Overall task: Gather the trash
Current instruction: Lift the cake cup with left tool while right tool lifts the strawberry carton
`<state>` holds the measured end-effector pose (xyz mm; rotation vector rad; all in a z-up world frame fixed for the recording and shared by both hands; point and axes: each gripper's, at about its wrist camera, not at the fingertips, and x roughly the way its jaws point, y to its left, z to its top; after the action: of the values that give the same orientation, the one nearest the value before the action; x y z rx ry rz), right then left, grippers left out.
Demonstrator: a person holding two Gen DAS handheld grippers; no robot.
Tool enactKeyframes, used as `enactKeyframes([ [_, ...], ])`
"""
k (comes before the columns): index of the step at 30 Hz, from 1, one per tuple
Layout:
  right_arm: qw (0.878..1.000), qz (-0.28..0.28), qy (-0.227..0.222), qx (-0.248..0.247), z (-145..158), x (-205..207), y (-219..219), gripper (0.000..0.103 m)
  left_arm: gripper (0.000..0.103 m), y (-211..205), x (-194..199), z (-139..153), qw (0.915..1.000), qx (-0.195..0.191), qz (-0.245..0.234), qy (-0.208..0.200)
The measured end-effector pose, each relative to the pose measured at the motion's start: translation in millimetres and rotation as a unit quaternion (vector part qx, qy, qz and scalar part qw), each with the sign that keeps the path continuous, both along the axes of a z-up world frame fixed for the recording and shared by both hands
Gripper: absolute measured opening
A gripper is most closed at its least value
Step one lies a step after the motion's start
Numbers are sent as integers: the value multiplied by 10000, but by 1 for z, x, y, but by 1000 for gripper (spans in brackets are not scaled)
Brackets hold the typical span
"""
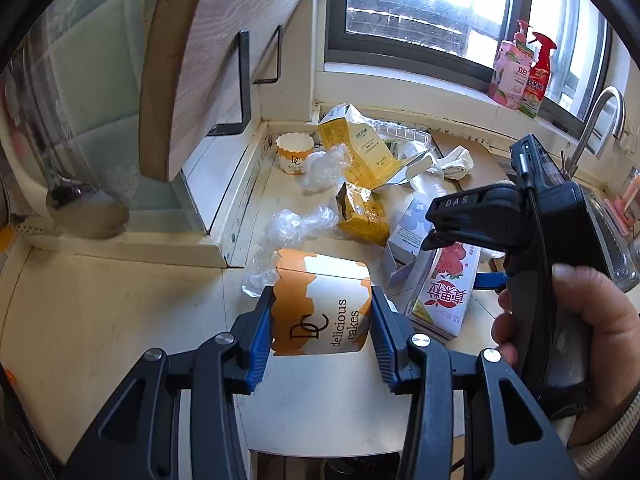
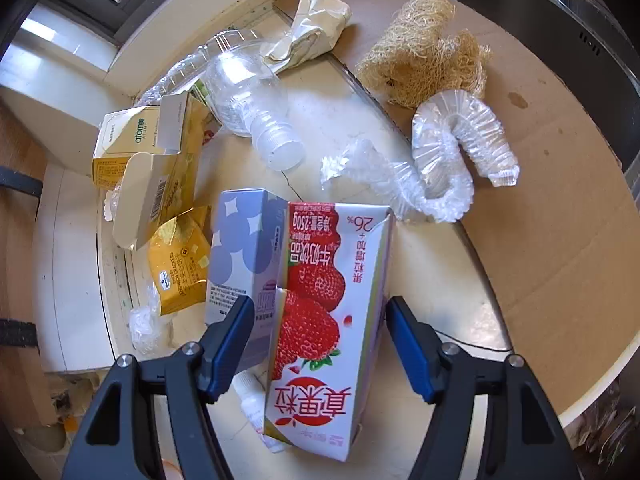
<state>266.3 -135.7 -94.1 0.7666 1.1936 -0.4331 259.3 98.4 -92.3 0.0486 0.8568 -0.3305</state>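
The left gripper (image 1: 322, 322) is clamped on an orange-and-white paper cake cup printed "delicious cakes" (image 1: 320, 304); both blue pads press its sides and it hangs above the pale countertop (image 1: 100, 320). To its right, the person's hand (image 1: 576, 340) grips the black handle of the other tool.

The right gripper (image 2: 320, 344) points steeply down with its jaws spread wide around a white strawberry milk carton with red fruit pictures (image 2: 324, 312). The carton lies on the counter between the blue pads, and a gap shows on each side, so neither pad presses on it. Just left of the carton, touching it, lies a pale blue-and-white box with round dots (image 2: 244, 256).

Farther left sit a crumpled gold foil packet (image 2: 180, 268) and an opened yellow cardboard box (image 2: 148, 160). Beyond the carton lies a clear plastic bottle with a translucent cap (image 2: 248, 100), a crumpled white paper wad (image 2: 312, 32) and, to the right, a frilled clear plastic wrapper (image 2: 452, 160) beside a tan loofah scrubber (image 2: 424, 60) on a brown cardboard sheet (image 2: 540, 240). A second cake cup (image 1: 295, 154) stands upright in the far corner by the wall.
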Motion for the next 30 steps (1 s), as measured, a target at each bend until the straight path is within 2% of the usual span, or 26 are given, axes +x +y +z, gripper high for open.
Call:
enactKeyframes([
  [4, 9992, 323, 161, -195, 3, 9, 8, 69, 43, 3, 3, -2, 9999, -121, 39, 78],
  [7, 9985, 472, 264, -88, -4, 0, 8, 59, 43, 3, 2, 0, 9999, -110, 33, 12],
  [18, 9945, 1008, -48, -279, 5, -21, 10, 57, 43, -2, -1, 6, 9999, -139, 96, -32],
  [25, 9866, 1533, -563, 13, 40, -56, -10, 57, 43, -13, -40, 30, 9992, -73, 312, -235],
  [30, 9693, 2272, -905, 242, 69, -101, -21, 57, 43, -30, -89, 42, 9973, -107, 683, -245],
])
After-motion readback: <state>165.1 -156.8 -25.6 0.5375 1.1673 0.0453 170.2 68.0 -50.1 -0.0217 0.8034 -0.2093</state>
